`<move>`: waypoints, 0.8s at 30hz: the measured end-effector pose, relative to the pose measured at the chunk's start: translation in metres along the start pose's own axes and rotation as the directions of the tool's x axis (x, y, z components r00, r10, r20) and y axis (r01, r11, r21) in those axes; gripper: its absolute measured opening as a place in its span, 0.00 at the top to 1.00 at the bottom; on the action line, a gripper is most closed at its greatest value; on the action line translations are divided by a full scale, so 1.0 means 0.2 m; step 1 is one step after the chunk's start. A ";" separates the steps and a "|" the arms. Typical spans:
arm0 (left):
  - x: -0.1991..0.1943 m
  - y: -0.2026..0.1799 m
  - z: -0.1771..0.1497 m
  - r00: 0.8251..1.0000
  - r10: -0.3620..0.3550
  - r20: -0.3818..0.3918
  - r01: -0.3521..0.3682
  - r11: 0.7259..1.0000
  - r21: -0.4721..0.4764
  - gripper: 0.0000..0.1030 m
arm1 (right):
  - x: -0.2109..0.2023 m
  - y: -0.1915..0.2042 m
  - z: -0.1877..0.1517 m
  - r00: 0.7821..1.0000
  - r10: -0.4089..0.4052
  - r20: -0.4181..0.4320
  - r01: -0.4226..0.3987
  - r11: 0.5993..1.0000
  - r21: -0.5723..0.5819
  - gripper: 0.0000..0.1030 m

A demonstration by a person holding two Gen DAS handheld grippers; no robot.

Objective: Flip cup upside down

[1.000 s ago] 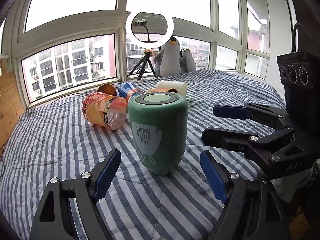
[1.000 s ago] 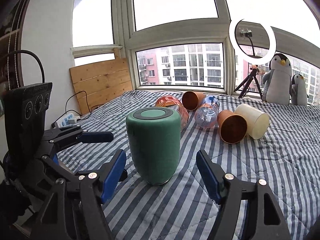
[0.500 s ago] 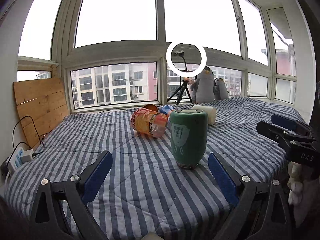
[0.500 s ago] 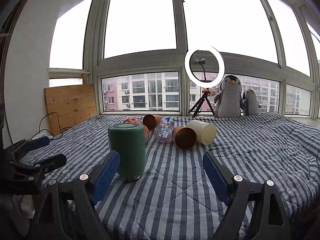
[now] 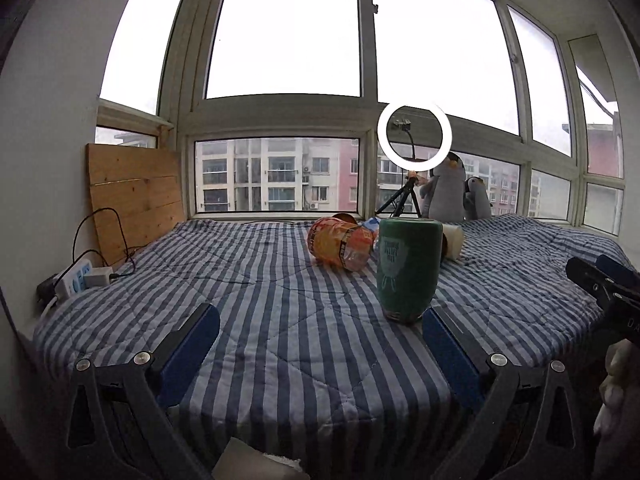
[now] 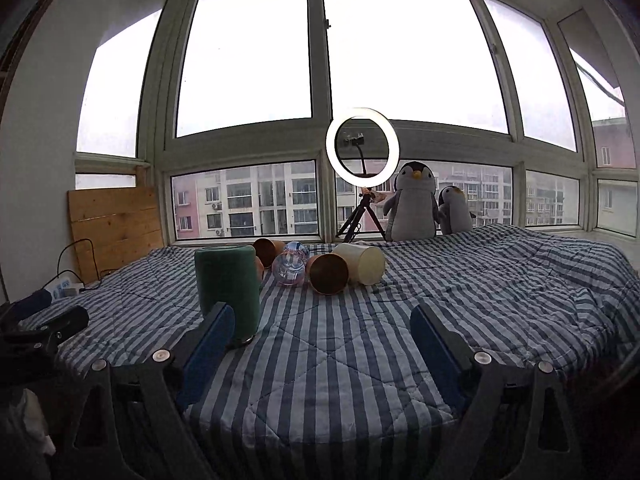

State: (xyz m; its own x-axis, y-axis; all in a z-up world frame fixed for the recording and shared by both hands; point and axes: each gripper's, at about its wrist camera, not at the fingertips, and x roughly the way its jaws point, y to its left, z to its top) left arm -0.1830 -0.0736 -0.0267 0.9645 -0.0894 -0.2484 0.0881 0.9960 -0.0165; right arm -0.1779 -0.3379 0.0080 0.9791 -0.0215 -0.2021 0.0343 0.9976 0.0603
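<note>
Your green cup [image 5: 408,270] stands on the striped bedspread [image 5: 260,300], long axis vertical, flat end up. Your left gripper [image 5: 320,344] and right gripper [image 6: 322,340] gape wide, empty. Only the left view shows its printed label.

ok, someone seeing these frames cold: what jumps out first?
The green cup standing alone on the striped bedspread, ahead of a cluster of cups and bottles lying on their sides. Behind them, by the window, a glowing ring light on a tripod beside two plush penguins. Both tools, left and right, are open, holding nothing.
</note>
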 end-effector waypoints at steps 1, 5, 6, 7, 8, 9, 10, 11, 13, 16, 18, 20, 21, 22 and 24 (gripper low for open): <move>-0.01 0.00 -0.01 1.000 0.002 -0.001 -0.002 1.000 -0.002 0.00 | -0.01 0.00 -0.01 1.000 -0.008 0.005 0.008 1.000 -0.002 0.15; -0.03 0.02 -0.05 1.000 0.017 -0.006 -0.017 1.000 -0.015 0.00 | -0.07 0.01 -0.02 1.000 -0.010 0.016 0.010 1.000 -0.003 0.15; -0.04 0.02 -0.06 1.000 0.022 -0.006 -0.022 1.000 -0.018 0.00 | -0.09 0.02 -0.03 1.000 -0.015 0.023 0.016 1.000 -0.013 0.15; -0.05 0.02 -0.07 1.000 0.026 -0.004 -0.026 0.999 -0.020 0.00 | -0.10 0.03 -0.03 0.999 -0.021 0.028 0.022 1.000 -0.021 0.15; -0.07 0.02 -0.09 0.999 0.032 -0.001 -0.032 0.999 -0.021 0.00 | -0.11 0.03 -0.03 0.999 -0.024 0.034 0.024 0.999 -0.026 0.15; -0.08 0.02 -0.10 0.999 0.037 0.003 -0.037 0.999 -0.021 0.00 | -0.12 0.04 -0.03 0.999 -0.024 0.038 0.024 0.999 -0.025 0.15; -0.09 0.02 -0.10 0.999 0.042 0.006 -0.042 0.999 -0.022 0.00 | -0.13 0.04 -0.04 0.999 -0.021 0.039 0.022 1.000 -0.020 0.14; -0.10 0.02 -0.10 0.999 0.046 0.010 -0.045 0.999 -0.024 0.00 | -0.13 0.04 -0.04 0.999 -0.017 0.037 0.018 1.000 -0.013 0.14; -0.12 0.02 -0.09 0.999 0.050 0.021 -0.049 0.998 -0.030 0.00 | -0.13 0.03 -0.04 0.999 -0.011 0.037 0.012 1.000 -0.002 0.14; -0.16 0.02 -0.07 0.998 0.053 0.037 -0.052 0.998 -0.023 0.00 | -0.13 0.03 -0.05 0.999 -0.013 0.035 0.013 1.000 0.004 0.14; -0.17 0.01 -0.06 0.998 0.051 0.045 -0.050 0.999 -0.022 0.00 | -0.13 0.03 -0.05 0.999 -0.009 0.033 0.009 1.000 0.007 0.14; -0.18 0.01 -0.04 0.997 0.052 0.057 -0.051 0.999 -0.019 0.00 | -0.13 0.03 -0.05 0.999 -0.013 0.036 0.013 1.000 0.000 0.14; -0.19 0.01 -0.03 0.997 0.051 0.058 -0.050 0.999 -0.016 0.00 | -0.14 0.04 -0.05 0.999 -0.018 0.039 0.019 1.000 -0.005 0.14; -0.19 0.01 -0.02 0.997 0.046 0.059 -0.046 0.999 -0.016 0.00 | -0.14 0.04 -0.04 0.999 -0.021 0.041 0.021 1.000 -0.010 0.14; -0.19 0.01 -0.01 0.997 0.042 0.065 -0.041 0.999 -0.025 0.00 | -0.14 0.05 -0.04 0.999 -0.018 0.046 0.019 1.000 -0.010 0.14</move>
State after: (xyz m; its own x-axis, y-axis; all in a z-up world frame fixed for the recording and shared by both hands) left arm -0.2203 -0.0678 -0.0185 0.9815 -0.0473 -0.1855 0.0424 0.9986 -0.0302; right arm -0.2074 -0.3269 0.0067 0.9865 -0.0428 -0.1579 0.0508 0.9976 0.0467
